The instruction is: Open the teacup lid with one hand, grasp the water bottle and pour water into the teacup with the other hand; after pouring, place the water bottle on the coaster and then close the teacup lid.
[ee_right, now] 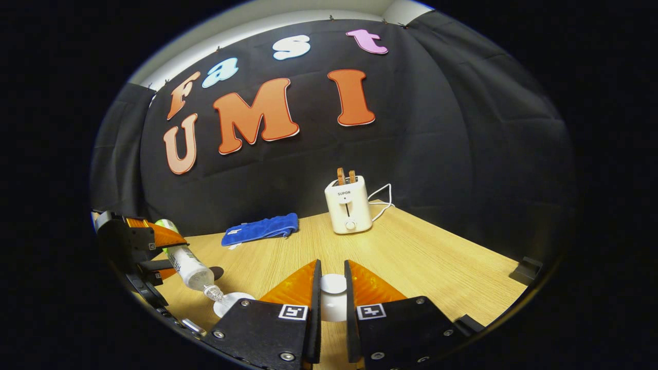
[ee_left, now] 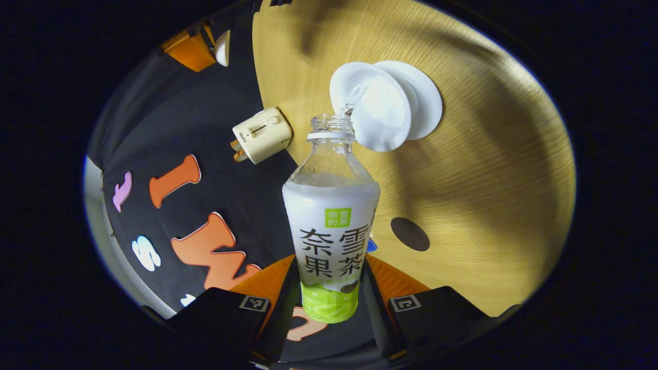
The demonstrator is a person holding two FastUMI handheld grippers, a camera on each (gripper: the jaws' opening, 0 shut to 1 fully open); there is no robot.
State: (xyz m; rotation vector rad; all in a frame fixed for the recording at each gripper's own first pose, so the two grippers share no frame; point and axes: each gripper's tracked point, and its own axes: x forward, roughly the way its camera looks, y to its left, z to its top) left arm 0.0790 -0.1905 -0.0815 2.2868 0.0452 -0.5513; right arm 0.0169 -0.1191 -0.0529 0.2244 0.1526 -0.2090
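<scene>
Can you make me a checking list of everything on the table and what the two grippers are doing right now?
Surface: wooden table, no spills seen.
Job's things: water bottle tipped, uncapped, a stream running from its mouth into the white teacup; teacup lid lifted off; dark round coaster bare.
Clutter: cream toaster with two slices up; blue cloth lying by the wall.
Grippers: left gripper shut on the bottle's lower body; right gripper shut on the lid.
Cables: white toaster cord looped behind the toaster.
Surroundings: black cloth wall behind the table.
</scene>
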